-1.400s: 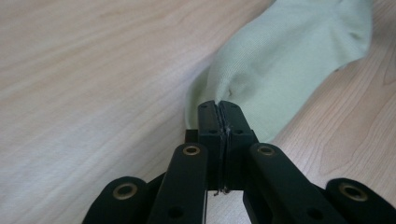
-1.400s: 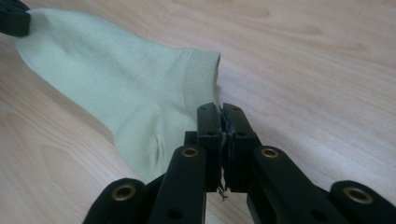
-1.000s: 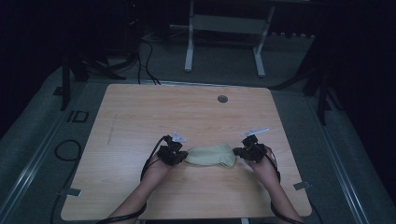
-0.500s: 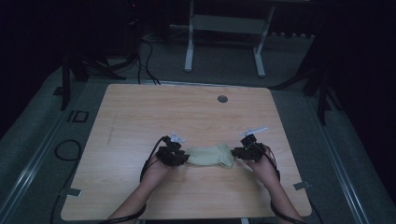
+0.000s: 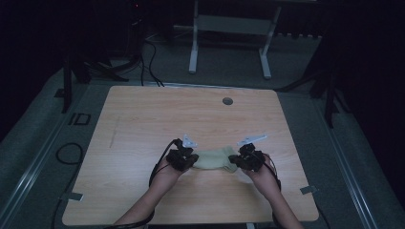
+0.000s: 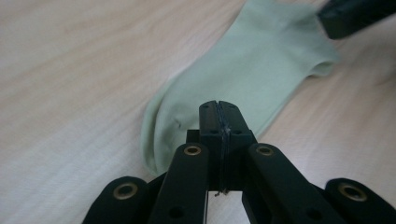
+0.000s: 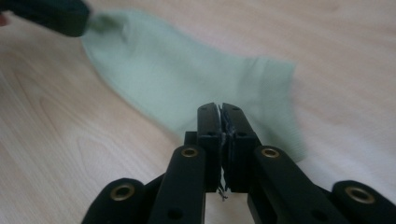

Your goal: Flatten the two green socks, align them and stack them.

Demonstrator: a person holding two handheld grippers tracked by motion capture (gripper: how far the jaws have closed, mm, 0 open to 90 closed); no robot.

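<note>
1. Both grippers are closed, jaws pressed together: the left gripper (image 5: 183, 156) at the toe of a pale green sock (image 5: 213, 159), the right gripper (image 5: 248, 158) at its cuff.
2. Whether cloth is pinched I cannot tell; both have just been closing.
3. The sock lies flat near the tabletop's (image 5: 143, 124) front edge, right of centre.

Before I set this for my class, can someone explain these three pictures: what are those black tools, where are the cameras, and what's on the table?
A person holds a tool in each hand: the left hand-held gripper and the right hand-held gripper, each with two black jaws. One camera looks down from above; one rides on each tool, looking along its jaws. On the wooden table lies a pale green sock. Both jaws are shut, each seemingly pinching one end of the sock.
</note>
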